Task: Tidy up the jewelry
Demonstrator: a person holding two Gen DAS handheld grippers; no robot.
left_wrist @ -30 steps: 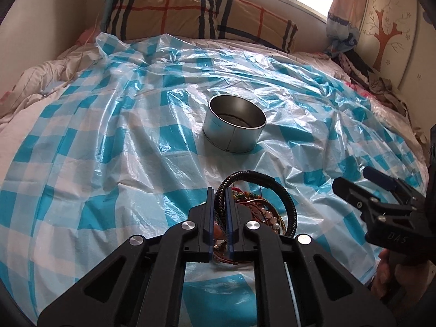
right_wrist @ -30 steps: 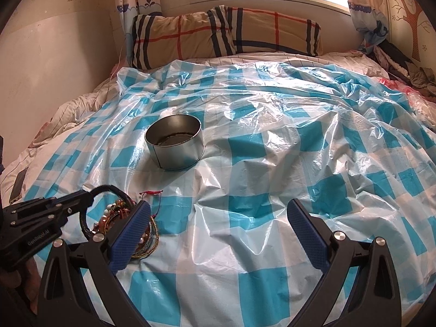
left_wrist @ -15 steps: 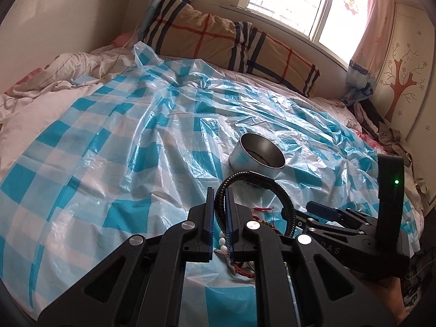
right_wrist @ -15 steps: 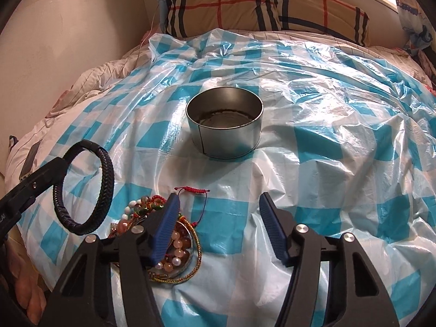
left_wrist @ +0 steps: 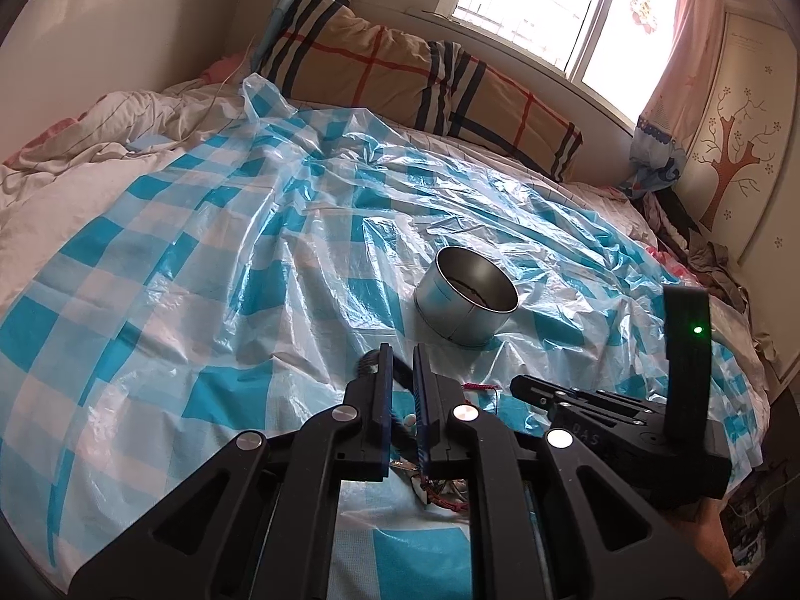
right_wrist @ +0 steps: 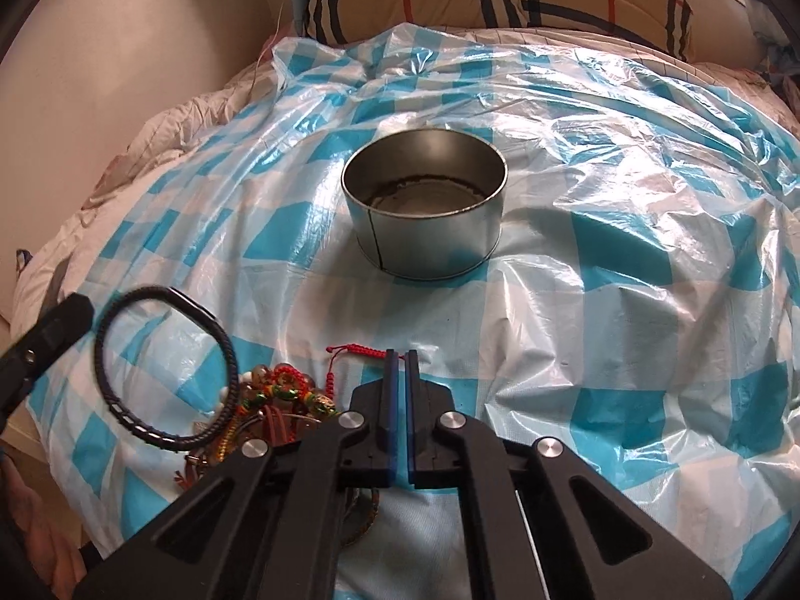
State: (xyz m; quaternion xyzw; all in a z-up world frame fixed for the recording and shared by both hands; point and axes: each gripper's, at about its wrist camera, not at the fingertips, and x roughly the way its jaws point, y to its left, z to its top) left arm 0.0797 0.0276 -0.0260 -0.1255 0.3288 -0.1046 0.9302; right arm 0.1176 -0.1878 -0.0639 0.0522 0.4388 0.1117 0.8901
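My left gripper (left_wrist: 401, 356) is shut on a black braided bracelet (left_wrist: 367, 361). In the right wrist view that bracelet (right_wrist: 122, 412) hangs as an open ring from the left gripper (right_wrist: 75, 311), just above a pile of beaded bracelets (right_wrist: 280, 390). My right gripper (right_wrist: 400, 354) points down at the pile's right edge. Its jaws are closing to a thin slit, and the end of a red cord bracelet (right_wrist: 357, 350) runs into its fingertips. A round metal tin (right_wrist: 425, 235) stands open behind the pile. In the left wrist view the tin (left_wrist: 460, 315) lies beyond both grippers, with the right gripper (left_wrist: 521, 382) low on the right.
A crinkled blue-and-white checked plastic sheet (right_wrist: 625, 260) covers the bed. Plaid pillows (left_wrist: 400, 85) line the far edge under a window. A rumpled quilt (left_wrist: 75, 150) and a wall lie to the left, and heaped clothes (left_wrist: 700, 255) to the right.
The right gripper went from wide open to shut while moving left and down to the red cord. The left gripper lifted the black bracelet off the pile and turned.
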